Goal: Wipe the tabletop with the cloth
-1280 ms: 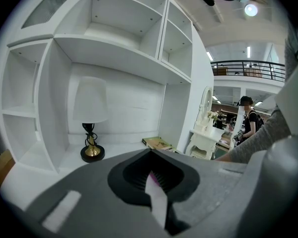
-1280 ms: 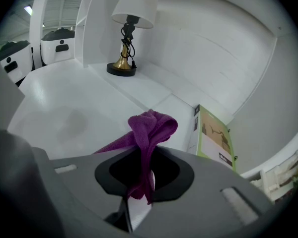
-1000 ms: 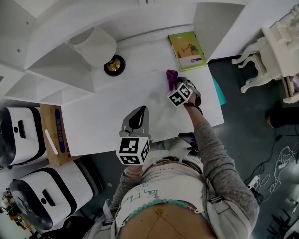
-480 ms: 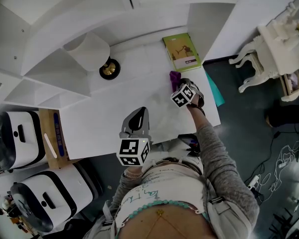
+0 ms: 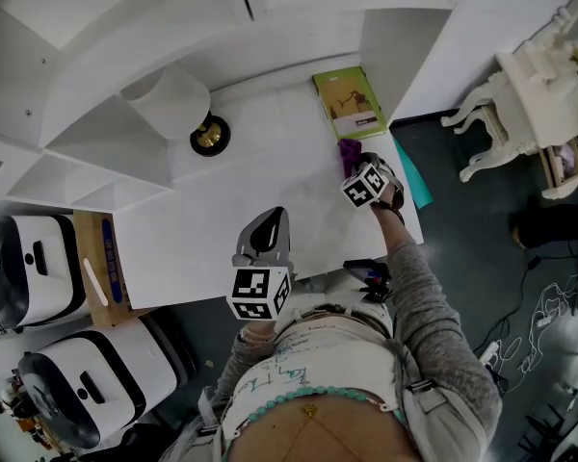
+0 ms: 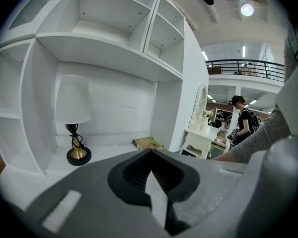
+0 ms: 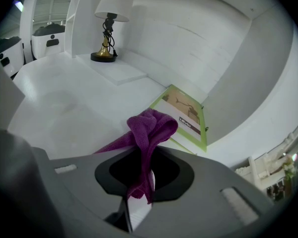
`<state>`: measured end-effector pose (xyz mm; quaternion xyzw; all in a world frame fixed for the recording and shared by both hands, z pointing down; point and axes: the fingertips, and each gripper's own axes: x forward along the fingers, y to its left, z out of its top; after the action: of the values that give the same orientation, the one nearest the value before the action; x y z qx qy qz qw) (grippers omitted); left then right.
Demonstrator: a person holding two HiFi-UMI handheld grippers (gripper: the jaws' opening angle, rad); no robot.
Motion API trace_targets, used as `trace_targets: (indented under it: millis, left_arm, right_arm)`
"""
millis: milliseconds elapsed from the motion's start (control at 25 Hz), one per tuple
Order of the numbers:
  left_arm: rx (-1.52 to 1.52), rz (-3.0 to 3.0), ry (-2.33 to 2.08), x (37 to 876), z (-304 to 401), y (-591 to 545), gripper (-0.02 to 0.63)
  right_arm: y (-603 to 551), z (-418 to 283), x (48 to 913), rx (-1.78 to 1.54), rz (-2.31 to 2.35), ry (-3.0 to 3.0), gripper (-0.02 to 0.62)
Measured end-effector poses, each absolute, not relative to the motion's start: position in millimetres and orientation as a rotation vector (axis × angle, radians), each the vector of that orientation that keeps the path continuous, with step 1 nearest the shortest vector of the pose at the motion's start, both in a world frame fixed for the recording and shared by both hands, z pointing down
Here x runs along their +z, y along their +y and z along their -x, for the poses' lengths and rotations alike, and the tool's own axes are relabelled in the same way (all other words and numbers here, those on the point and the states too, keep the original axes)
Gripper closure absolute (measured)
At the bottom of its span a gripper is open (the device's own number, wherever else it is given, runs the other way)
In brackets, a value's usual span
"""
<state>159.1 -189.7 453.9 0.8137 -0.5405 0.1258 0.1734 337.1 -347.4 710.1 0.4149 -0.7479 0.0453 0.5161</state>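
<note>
Right gripper sits at the right side of the white counter, close to its right edge. Its jaws are clamped together on a purple cloth. The cloth is bunched into a fold that stands up just beyond the jaw tips, with a loose tail hanging back between the jaws and a flat corner trailing left onto the counter surface. From the head view the cloth lies just on the near side of a green book, which rests flat in the back right corner against the shelf wall; cloth and book are near each other, contact uncertain. Left gripper is held over the front edge of the counter, well apart from the cloth. Its jaws are pressed together with nothing between them, pointed toward the white shelving. A table lamp with a white shade and brass foot on a black base stands at the back left of the counter, well apart from both grippers.
</note>
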Motion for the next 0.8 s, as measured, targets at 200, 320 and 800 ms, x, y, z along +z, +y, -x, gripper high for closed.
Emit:
trace_targets:
  millis: [200,320,800]
  left_arm:
    - [0.361,-2.305,-1.535,454,-160,-190,0.604]
    - [0.366,-2.304,-1.534,455,-161,-190,0.604]
    - [0.378,-2.3,-1.537,456,-161,-193,0.604]
  right_arm:
    - [-348,-362,712,0.145,-1.025,-1.773,0.514]
    - [-349,-379,712,0.161,-1.05,-1.75,0.514]
    - [-355,-416,708,0.182,-1.096,-1.703,0.512]
